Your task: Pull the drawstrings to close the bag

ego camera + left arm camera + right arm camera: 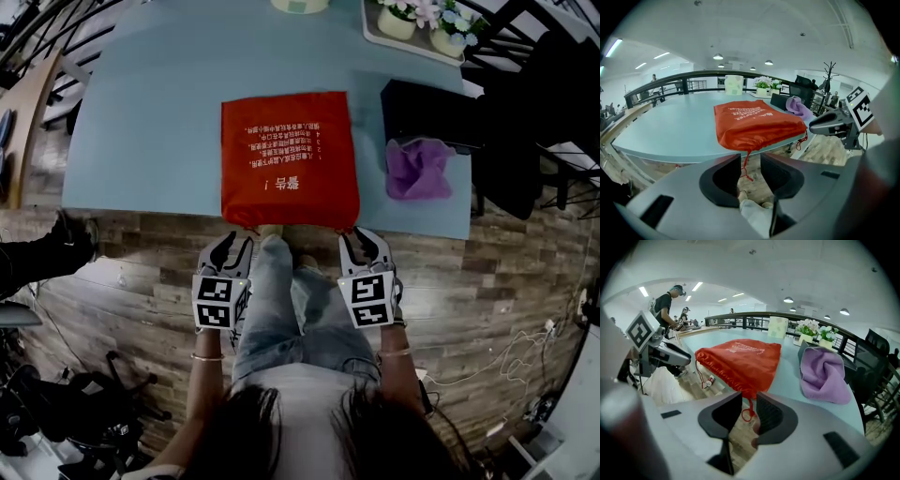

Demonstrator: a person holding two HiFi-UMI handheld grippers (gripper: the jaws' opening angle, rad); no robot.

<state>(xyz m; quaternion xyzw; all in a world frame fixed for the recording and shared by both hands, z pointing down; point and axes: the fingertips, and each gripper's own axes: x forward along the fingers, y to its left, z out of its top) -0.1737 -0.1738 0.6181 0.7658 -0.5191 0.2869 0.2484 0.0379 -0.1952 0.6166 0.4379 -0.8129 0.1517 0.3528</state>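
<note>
Bag: red bag [289,159] lying flat on the blue table [150,122], its gathered mouth at the near edge and slightly overhanging it.
Print: white print [281,150] on the bag's top face, upside down in the head view; the heading reads "警告 !", and the smaller lines below it are too fine to read.
Bag contents: cannot be told; the mouth is puckered.
Left cord: red left cord [746,164] hanging from the mouth's left corner, below the table edge.
Right cord: red right cord [749,411] hanging from the right corner and ending in a small loop.
Left gripper: left gripper [234,246] just below the table edge, jaws partly apart; the left cord hangs in the gap and the pads do not press it.
Right gripper: right gripper [366,239] at the other corner, jaws partly apart around the right cord's loop, with no grip on it.
Tray: white tray [375,33] at the far right corner, holding two pots [397,21] of flowers; cut off by the frame.
Cloth: purple cloth [417,167], crumpled, right of the bag and lying against a black case [422,103].
Pale box: pale box [300,5] at the far edge, mostly cropped in the head view.
</note>
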